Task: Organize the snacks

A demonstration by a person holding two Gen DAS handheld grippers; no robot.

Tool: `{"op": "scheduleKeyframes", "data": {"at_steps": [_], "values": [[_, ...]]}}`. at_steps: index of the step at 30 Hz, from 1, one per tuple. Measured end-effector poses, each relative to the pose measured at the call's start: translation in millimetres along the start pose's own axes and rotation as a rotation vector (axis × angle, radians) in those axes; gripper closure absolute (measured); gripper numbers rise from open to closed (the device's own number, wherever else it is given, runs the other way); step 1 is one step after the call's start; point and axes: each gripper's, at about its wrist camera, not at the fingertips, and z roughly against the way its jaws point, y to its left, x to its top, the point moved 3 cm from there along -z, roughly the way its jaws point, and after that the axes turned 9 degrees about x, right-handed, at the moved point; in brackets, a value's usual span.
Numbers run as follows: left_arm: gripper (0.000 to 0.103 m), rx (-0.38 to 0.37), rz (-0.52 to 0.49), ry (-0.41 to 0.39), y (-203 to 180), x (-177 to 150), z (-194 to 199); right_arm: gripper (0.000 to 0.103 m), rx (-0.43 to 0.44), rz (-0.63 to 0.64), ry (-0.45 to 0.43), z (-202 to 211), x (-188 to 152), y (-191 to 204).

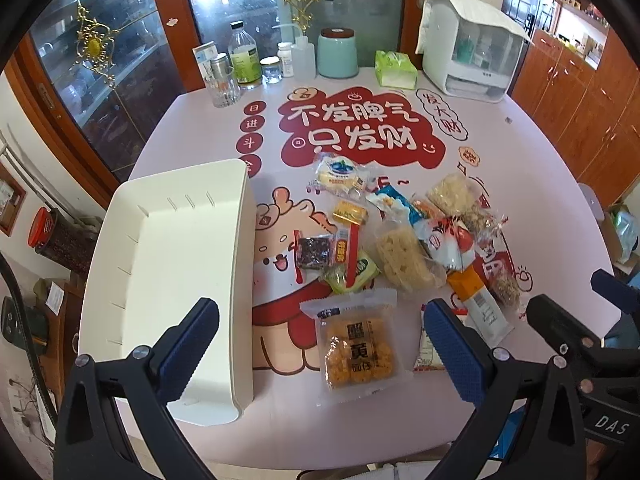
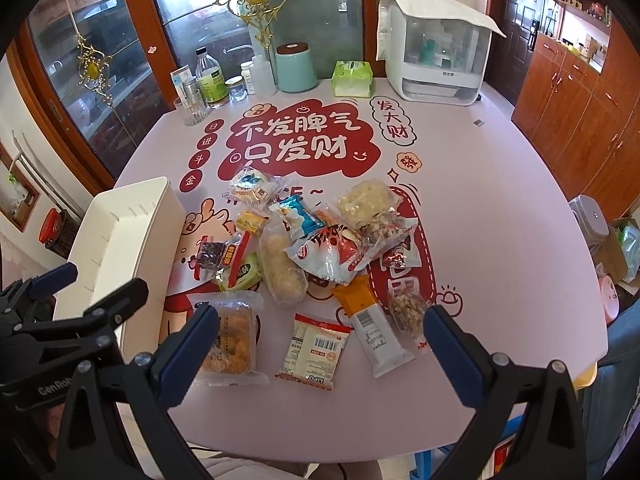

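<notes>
Since the white bin [image 1: 168, 264] holds nothing, I've barely begun — snack pile [image 2: 312, 248] all left on the table [image 2: 500, 240]; left tongs [image 1: 320, 344] and right tongs [image 2: 320, 344] both spread, gripping nothing.

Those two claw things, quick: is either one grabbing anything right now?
Left gripper: open, holding nothing.
Right gripper: open, holding nothing.
</notes>
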Motion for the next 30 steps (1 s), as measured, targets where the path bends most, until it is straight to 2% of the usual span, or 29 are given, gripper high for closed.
{"op": "scheduleKeyframes", "data": {"at_steps": [30], "values": [[0.001,-0.004,-0.005,0.000,-23,4,6,0.001,0.013,-0.020,-0.005,8,1,-22]]}}
